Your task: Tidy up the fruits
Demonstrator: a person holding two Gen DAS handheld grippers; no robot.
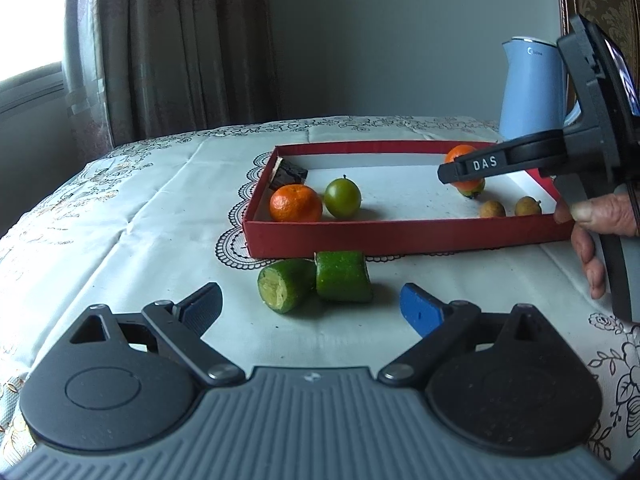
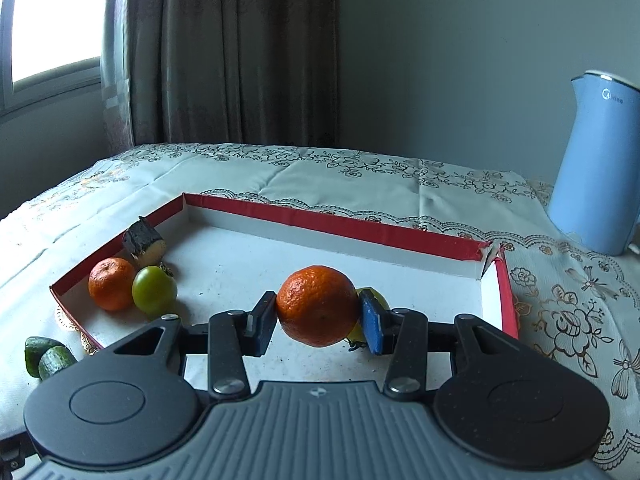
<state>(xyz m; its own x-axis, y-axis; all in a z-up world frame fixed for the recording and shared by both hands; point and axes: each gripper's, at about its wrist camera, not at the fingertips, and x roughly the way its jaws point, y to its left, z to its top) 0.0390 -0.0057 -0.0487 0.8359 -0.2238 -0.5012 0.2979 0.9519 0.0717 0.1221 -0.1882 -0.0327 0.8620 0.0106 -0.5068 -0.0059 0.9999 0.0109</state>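
My right gripper (image 2: 318,318) is shut on a tangerine (image 2: 318,306) and holds it above the floor of the red tray (image 2: 332,218), near its right end. A yellow-green fruit (image 2: 378,300) lies just behind the tangerine. In the left wrist view the right gripper (image 1: 460,172) hangs over the tray's right part with the tangerine (image 1: 460,154) in it. My left gripper (image 1: 310,308) stands open on the cloth, just in front of two green cucumber pieces (image 1: 316,282) lying outside the tray. A second tangerine (image 1: 295,208) and a green round fruit (image 1: 342,198) sit in the tray's left corner.
Two small brown fruits (image 1: 510,207) lie at the tray's front right. A dark chunk (image 2: 144,242) leans on the left wall. A pale blue kettle (image 2: 592,168) stands on the tablecloth at the back right. A hand (image 1: 592,232) grips the right gripper's handle.
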